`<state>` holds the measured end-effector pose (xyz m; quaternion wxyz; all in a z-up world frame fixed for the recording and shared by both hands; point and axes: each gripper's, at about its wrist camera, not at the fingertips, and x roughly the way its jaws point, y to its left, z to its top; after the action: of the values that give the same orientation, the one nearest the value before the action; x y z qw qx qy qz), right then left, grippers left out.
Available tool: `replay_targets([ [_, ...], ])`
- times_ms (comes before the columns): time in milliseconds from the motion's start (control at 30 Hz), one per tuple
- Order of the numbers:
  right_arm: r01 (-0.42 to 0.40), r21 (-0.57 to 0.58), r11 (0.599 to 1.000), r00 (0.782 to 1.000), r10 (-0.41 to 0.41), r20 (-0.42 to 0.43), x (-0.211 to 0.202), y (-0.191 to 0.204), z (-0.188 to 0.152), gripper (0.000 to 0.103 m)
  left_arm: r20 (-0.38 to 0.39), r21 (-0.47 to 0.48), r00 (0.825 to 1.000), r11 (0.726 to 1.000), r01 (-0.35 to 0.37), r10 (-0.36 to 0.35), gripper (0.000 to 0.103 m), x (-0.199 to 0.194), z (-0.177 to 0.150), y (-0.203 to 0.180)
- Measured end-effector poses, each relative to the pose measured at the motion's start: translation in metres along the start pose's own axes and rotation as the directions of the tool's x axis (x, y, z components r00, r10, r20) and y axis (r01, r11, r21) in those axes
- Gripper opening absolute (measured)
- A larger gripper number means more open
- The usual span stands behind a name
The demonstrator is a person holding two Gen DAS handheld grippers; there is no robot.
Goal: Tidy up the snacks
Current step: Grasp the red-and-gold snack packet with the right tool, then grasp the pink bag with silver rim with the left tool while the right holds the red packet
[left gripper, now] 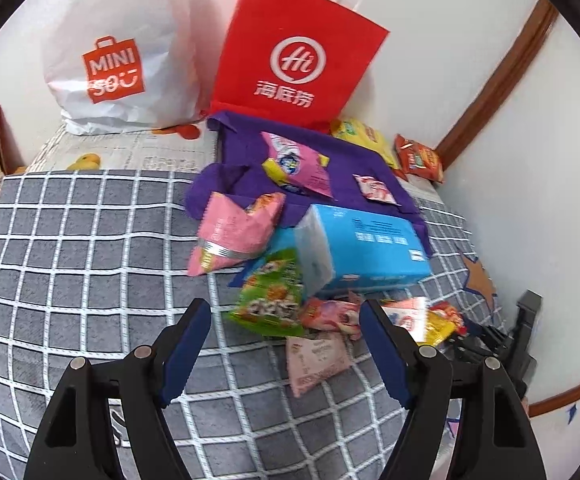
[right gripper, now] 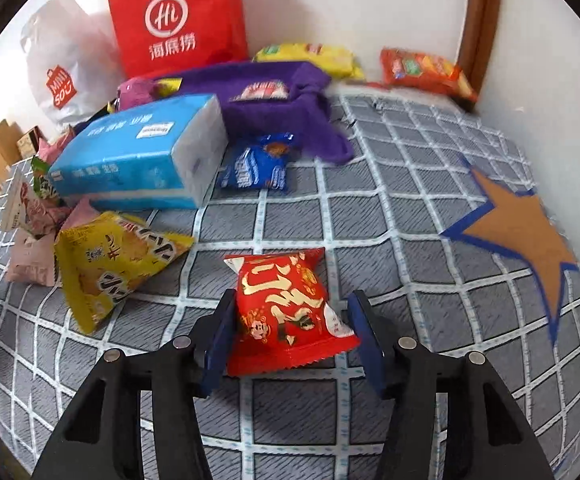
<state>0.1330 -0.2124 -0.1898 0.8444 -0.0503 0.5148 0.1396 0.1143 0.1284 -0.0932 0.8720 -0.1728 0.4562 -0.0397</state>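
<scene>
On the grey checked bedcover [left gripper: 69,240], the white shopping bag [left gripper: 117,52] stands farthest left against the wall, the red paper bag [left gripper: 294,56] just beside it. The left gripper [left gripper: 285,344] hovers spread wide, holding nothing, its fingers above a green snack packet [left gripper: 271,300] and a pale pink one [left gripper: 318,360]. Behind these lies a blue tissue pack [left gripper: 366,248], resting partly on a purple cloth [left gripper: 330,160] strewn with small packets. Further right, a yellow snack bag [right gripper: 109,264] lies flat on the cover. The right gripper [right gripper: 290,336] has its jaws either side of a red snack packet [right gripper: 285,308] (left pad touching, right pad just apart, so not clamped). An orange star patch [right gripper: 526,232] marks the cover at far right
</scene>
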Motion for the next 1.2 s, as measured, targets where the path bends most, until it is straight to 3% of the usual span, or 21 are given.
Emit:
replay_targets([
  [300, 0.009, 0.014, 1.000, 1.000, -0.010, 0.015, 0.004, -0.003, -0.001, 0.054, -0.022, 0.008, 0.997, 0.998, -0.070, 0.070, 0.074, 0.036, 0.010, 0.008],
  [633, -0.001, 0.022, 1.000, 1.000, 0.001, 0.015, 0.007, -0.004, -0.001, 0.056, -0.063, 0.002, 0.995, 0.997, -0.074, 0.074, 0.074, 0.090, 0.044, 0.013],
  [833, -0.007, 0.024, 1.000, 1.000, 0.006, 0.015, 0.008, -0.005, 0.000, 0.057, -0.089, 0.001, 0.993, 0.997, -0.083, 0.082, 0.074, 0.116, 0.048, 0.016],
  [1100, -0.006, 0.021, 1.000, 1.000, 0.006, 0.015, 0.008, -0.005, 0.001, 0.057, -0.062, -0.002, 0.998, 1.000, -0.030, 0.029, 0.028, 0.101, 0.050, 0.019],
  [1200, -0.007, 0.021, 1.000, 1.000, 0.006, 0.015, 0.008, -0.005, 0.001, 0.057, -0.047, -0.013, 0.999, 1.000, -0.010, 0.010, 0.023, 0.091, 0.049, 0.020],
])
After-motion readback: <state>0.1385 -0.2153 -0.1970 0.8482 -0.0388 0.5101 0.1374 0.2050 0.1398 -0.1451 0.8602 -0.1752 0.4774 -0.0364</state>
